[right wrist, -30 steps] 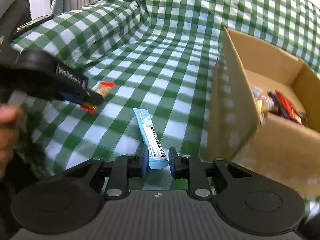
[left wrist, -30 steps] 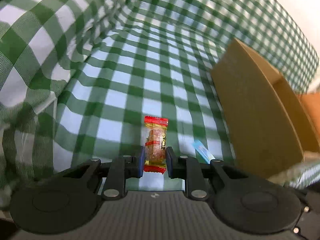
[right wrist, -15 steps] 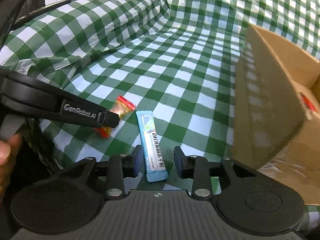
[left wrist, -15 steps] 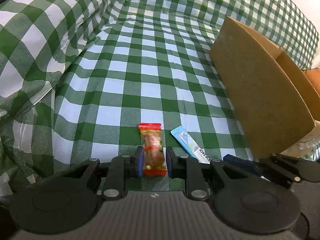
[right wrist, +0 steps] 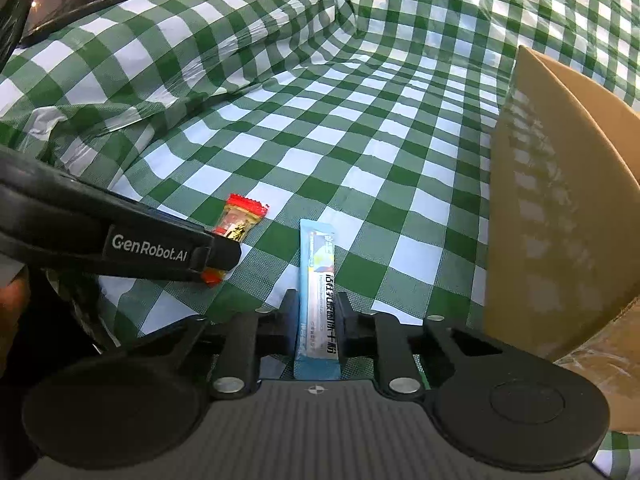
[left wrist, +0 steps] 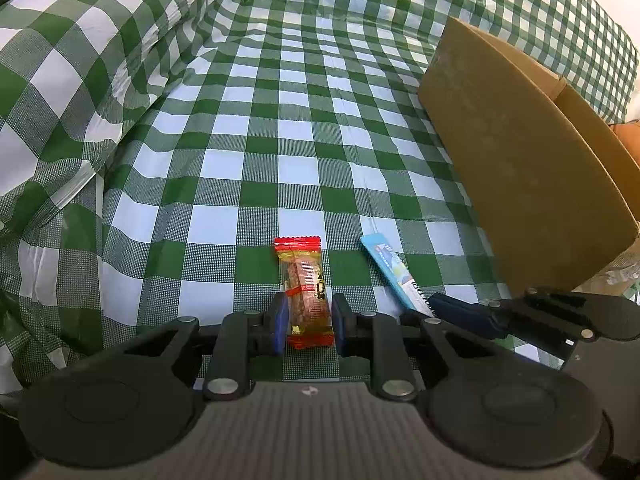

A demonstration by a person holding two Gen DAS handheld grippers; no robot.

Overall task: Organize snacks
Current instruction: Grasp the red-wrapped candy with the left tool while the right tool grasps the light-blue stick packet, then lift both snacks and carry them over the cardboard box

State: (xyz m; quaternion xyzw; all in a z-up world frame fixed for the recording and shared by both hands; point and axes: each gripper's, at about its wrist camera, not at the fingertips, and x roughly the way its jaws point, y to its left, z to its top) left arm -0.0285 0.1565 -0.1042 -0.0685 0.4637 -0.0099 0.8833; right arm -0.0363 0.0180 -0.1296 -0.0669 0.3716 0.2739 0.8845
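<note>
A: How far is the sorting of snacks now?

B: I judge it is near the end. On the green checked cloth [left wrist: 256,148] I see only two snacks outside the cardboard box [left wrist: 520,168], and each one is already in a gripper. Both must be carried into the box, which stands at the right; its inside is hidden in these views, so I cannot count what is there.

A: Start from the left, please.

B: The left gripper [left wrist: 308,322] pinches the red nut bar [left wrist: 306,292] at its near end. The bar lies on the cloth, near the front edge, and its long axis runs along the fingers, pointing away from the camera.

A: And to the right of it?

B: The right gripper [right wrist: 318,320] has just been closing, and now its jaws press on the near half of the light blue stick packet [right wrist: 319,292]. The packet lies just beside the bar, between it and the box. In the right wrist view its long axis also runs straight away along the fingers; from the left wrist it looks slanted, with the far end leaning left.

A: What is left, then?

B: I think lifting, moving right over the box wall, and releasing.
</note>
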